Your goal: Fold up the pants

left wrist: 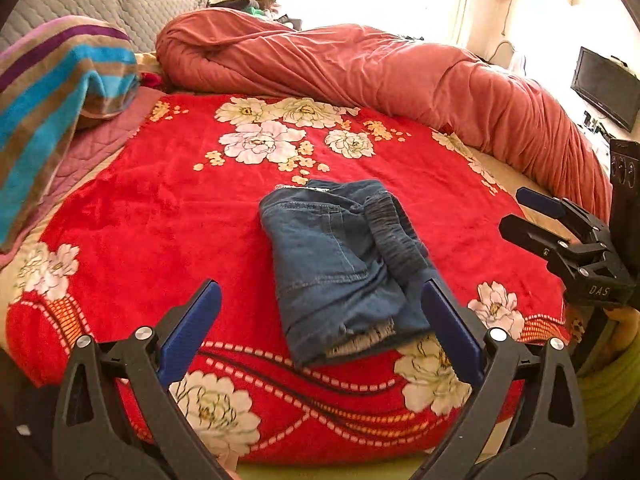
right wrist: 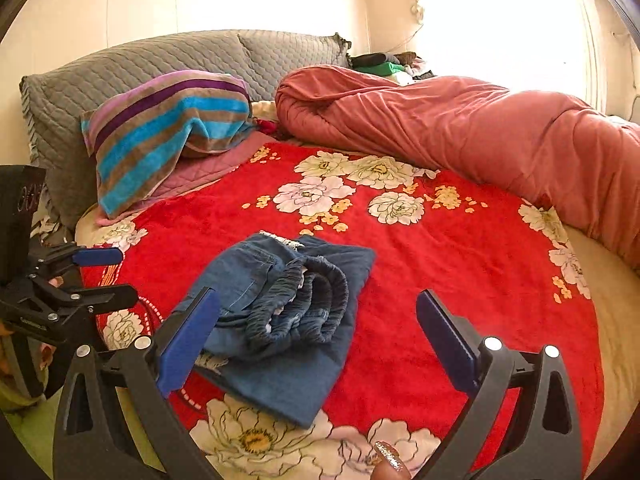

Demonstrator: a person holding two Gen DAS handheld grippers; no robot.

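Pants (left wrist: 340,264) lie folded — between both spread, empty tools.

Red floral blanket (left wrist: 168,216) on bed; striped towel (right wrist: 168,128), grey pillows (right wrist: 132,64), rolled salmon duvet (left wrist: 400,72); possibly monitor (left wrist: 604,88).

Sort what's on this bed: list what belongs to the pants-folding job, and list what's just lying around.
Belongs to the job:
- folded denim pants
- left gripper, open
- right gripper, open
- red floral blanket, the folding surface

Just lying about:
- striped towel
- rolled pink comforter
- grey quilted pillows
- monitor
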